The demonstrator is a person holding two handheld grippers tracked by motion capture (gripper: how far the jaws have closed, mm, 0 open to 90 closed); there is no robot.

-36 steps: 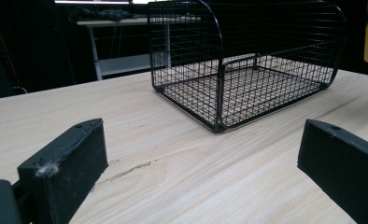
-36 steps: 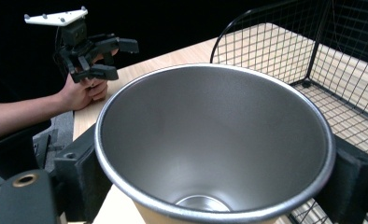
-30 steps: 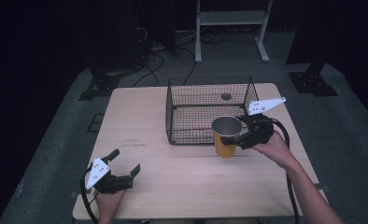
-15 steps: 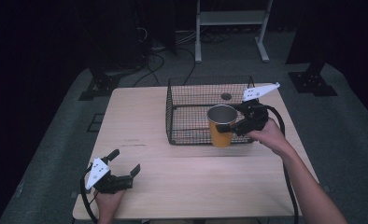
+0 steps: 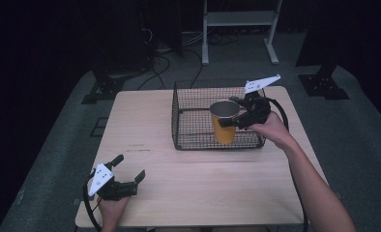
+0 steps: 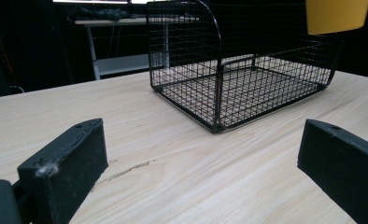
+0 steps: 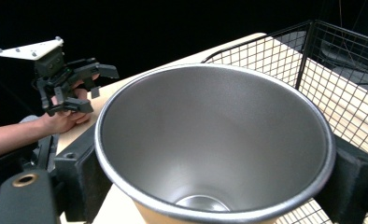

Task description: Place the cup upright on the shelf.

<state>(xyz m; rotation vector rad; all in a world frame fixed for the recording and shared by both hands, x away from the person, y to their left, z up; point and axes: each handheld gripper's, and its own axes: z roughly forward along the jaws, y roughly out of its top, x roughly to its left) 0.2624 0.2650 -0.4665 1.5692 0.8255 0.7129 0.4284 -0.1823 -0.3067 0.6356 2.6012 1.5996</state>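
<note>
Wire basket (image 5: 198, 130) sitting upper-centre on tabletop (image 5: 203, 183); cup (image 5: 225, 121) hanging over basket's right part in right gripper (image 5: 237, 117); left gripper (image 5: 125, 174) resting lower left.

Two black jaws of the left gripper (image 6: 196, 177) stood wide apart, low over a pale wooden table (image 6: 126, 126). Beyond them a black wire basket (image 6: 247, 84) sat on the table, with the bottom of a yellow cup (image 6: 336, 15) hanging above its far right corner.

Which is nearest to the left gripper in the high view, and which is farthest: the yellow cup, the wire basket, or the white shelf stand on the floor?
1. Wire basket: on the table, ahead and to the right of the left gripper.
2. Yellow cup: held above the basket's right part.
3. White shelf stand: on the floor beyond the table.
</note>
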